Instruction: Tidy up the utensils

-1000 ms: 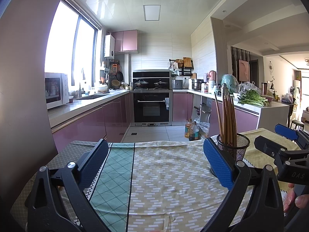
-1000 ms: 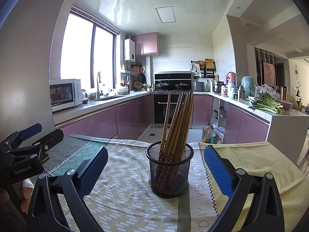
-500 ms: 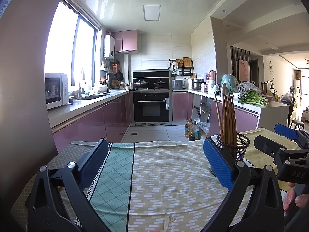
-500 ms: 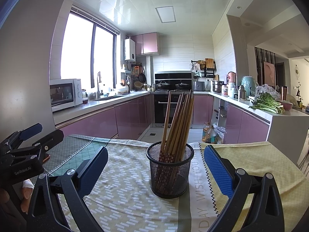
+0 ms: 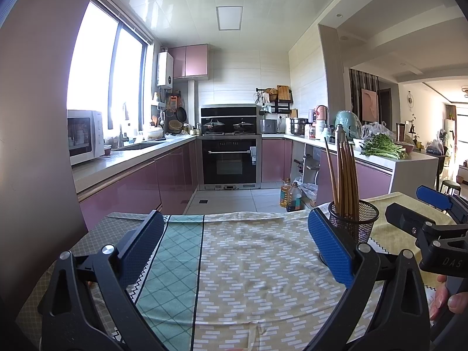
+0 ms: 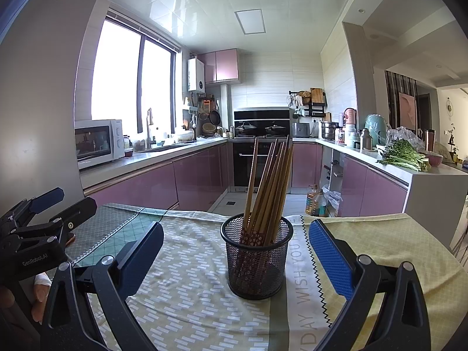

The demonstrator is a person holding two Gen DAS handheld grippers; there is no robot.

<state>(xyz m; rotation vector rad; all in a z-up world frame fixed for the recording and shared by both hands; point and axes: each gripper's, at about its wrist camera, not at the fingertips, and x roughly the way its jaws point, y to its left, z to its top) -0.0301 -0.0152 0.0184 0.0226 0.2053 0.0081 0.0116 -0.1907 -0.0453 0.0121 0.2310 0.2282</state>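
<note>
A black mesh cup (image 6: 256,259) stands upright on the tablecloth, straight ahead of my right gripper (image 6: 235,251), whose blue pads are wide open and hold nothing. Several brown wooden chopsticks (image 6: 270,180) lean in the cup, tips up. In the left wrist view the same mesh cup (image 5: 355,223) with its chopsticks (image 5: 345,175) sits behind my right-hand pad. My left gripper (image 5: 234,241) is open over bare cloth, with nothing between its fingers. Each gripper shows at the edge of the other's view, held by a hand.
The table wears a yellow patterned cloth (image 5: 248,263) with a teal panel (image 5: 172,260) on the left. Its far edge drops to the kitchen floor. Beyond are pink cabinets, an oven (image 5: 229,161), a microwave (image 5: 84,136) and greens (image 6: 405,155) on the right counter.
</note>
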